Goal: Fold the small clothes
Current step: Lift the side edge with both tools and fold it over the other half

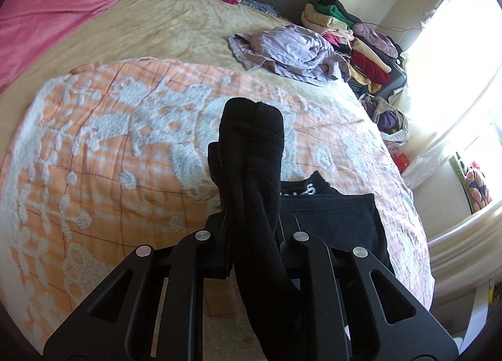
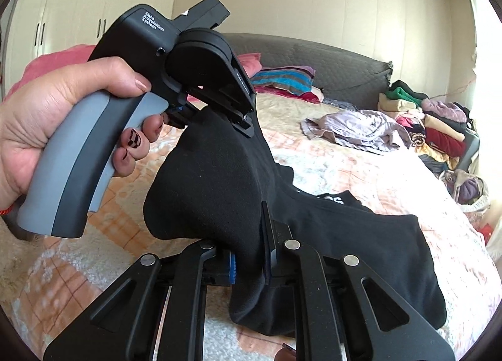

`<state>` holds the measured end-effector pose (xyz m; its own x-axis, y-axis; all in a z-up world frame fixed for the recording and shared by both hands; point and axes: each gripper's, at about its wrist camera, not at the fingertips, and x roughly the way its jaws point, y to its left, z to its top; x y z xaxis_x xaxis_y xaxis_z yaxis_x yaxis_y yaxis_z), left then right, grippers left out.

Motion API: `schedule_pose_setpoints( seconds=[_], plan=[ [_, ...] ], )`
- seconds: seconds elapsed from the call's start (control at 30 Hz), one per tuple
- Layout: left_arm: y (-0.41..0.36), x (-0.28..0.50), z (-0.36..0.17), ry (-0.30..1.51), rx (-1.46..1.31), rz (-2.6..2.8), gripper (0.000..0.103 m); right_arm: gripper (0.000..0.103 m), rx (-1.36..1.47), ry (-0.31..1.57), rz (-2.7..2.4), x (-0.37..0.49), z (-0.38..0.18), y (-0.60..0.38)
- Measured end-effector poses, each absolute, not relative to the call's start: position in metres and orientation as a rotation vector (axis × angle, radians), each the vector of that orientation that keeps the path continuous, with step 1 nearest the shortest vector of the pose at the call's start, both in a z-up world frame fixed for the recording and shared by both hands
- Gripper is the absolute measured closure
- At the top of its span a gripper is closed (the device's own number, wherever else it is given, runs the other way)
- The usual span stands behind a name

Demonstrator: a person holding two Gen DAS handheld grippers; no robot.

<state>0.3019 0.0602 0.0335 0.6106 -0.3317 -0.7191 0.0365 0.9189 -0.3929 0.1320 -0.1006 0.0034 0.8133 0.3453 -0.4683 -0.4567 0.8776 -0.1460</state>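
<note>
At the left of the right wrist view, a hand point(image 2: 47, 128) is seen wrapped round the grey handle of the left gripper point(image 2: 216, 116). Its jaws are closed on a fold of the black garment point(image 2: 219, 179), which is pinched at the upper end and hangs from there down toward the bed point(image 2: 392, 172). In the left wrist view the same cloth point(image 1: 251, 153) is seen bunched between the closed fingers and projecting beyond them as a thick, rounded roll.

Further right and lower, the right gripper point(image 2: 248, 263) is closed on a second part of the garment. The cloth is stretched between the two grips, and the remainder is draped over the orange and white bedspread point(image 2: 360, 179) at the right, where white lettering point(image 2: 332, 199) on a band is partly visible. The garment is therefore held clear of the bed at two points, and its far end rests on the bedspread.

The garment is judged to be light, soft and fully limp; no shape is kept unless it is supported. The knit appears thick and not slippery, so a firm pinch should be retained without damage. Sagging and twisting between the grips are to be expected. Hold is best taken at edges or corners, such as the lettered band or a hem, so that a single layer can be laid flat.

At the far right, a lilac garment point(image 2: 354, 128) and a pile of folded clothes point(image 2: 439, 128) are lying well apart from the work.
</note>
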Motion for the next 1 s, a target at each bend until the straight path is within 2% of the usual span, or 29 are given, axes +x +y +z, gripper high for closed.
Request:
schedule_pose_setpoints(
  seconds=[1.0],
  plan=[
    [-0.032,0.305,0.053,0.900,-0.225,-0.240,0.092,0.093,-0.102,0.486,0.363,0.133,0.011,-0.173]
  ],
)
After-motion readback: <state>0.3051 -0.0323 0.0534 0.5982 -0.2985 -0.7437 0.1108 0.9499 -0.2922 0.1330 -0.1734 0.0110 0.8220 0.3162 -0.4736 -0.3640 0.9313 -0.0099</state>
